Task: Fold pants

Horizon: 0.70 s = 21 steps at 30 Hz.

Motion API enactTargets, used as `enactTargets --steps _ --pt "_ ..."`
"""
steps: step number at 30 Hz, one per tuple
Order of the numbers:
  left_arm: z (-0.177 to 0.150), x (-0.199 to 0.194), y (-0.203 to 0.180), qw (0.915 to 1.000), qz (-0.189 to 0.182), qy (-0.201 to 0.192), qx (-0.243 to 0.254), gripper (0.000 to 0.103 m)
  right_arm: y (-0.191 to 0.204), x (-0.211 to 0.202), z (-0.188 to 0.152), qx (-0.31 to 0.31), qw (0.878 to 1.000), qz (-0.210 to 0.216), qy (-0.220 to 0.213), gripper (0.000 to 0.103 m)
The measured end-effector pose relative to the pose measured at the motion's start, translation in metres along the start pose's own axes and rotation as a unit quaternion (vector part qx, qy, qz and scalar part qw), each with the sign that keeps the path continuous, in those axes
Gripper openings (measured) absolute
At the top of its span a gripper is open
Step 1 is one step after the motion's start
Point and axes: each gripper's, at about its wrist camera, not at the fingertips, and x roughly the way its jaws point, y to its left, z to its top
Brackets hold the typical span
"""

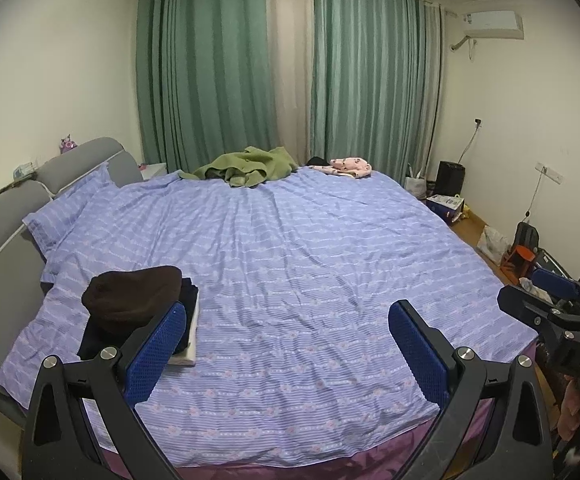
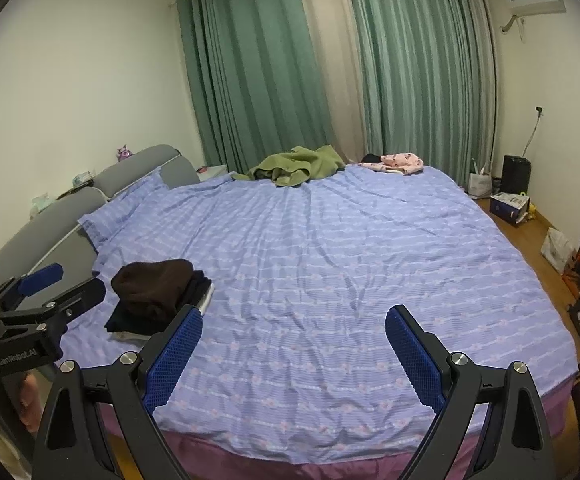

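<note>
On the bed point(image 1: 309, 264), a folded dark stack point(image 1: 138, 312) at 9 o'clock, crumpled clothes point(image 1: 246, 168) at 12; both tongs, left point(image 1: 286, 352) and right point(image 2: 293, 360), gape wide, empty: finished, or between garments.

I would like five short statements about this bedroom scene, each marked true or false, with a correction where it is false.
1. Both hand-held grippers, the left and the right, are open and hold nothing. True.
2. A stack of dark folded clothes lies on the bed near the headboard side. True.
3. The green garment is neatly folded. False: it lies crumpled at the far edge of the bed.
4. The pink garment lies on the floor. False: it lies on the bed's far edge, near the curtains.
5. The curtains are drawn open. False: they are closed.
</note>
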Motion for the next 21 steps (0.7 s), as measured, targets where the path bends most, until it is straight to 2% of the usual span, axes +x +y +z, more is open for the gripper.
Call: enactTargets --steps 21 --pt "0.001 -0.013 0.0 0.9999 -0.006 -0.012 -0.003 0.103 0.01 -0.016 -0.002 -0.004 1.0 -0.007 -0.012 0.094"
